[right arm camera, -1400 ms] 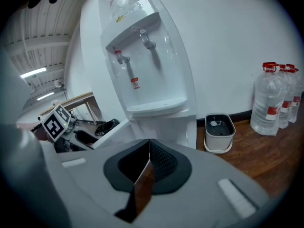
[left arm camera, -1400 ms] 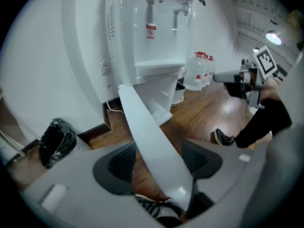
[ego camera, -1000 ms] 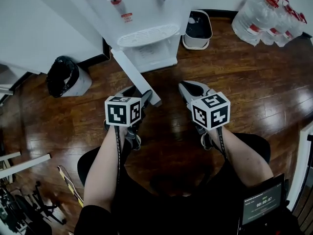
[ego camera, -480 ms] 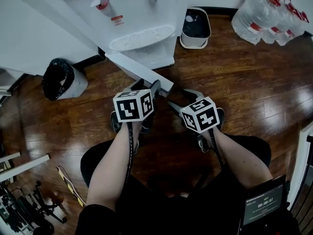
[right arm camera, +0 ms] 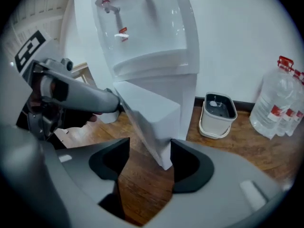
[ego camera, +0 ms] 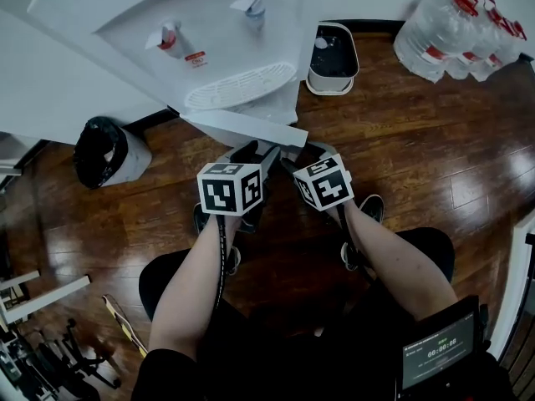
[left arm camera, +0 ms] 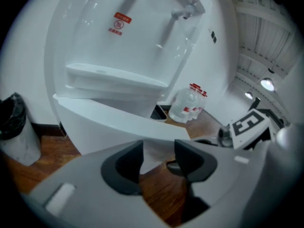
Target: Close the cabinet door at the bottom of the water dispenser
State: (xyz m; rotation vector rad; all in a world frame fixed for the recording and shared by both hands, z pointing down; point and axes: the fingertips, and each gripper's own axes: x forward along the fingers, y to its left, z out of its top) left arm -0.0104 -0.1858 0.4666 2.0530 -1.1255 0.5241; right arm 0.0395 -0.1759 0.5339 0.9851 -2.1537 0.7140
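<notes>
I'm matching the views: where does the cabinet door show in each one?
Head view: door at centre, a little above the middle.
Left gripper view: door across the middle, from left to centre.
Right gripper view: door at centre, slanting down.
Shared landmark: water bottles.

My left gripper [ego camera: 261, 152] tilted down, jaws apart, just been closing, door [ego camera: 251, 129] corner in their gap, my right gripper [ego camera: 306, 154] just beside it, jaws wide, just been opening, door edge between them, both bare forearms stretched forward
</notes>
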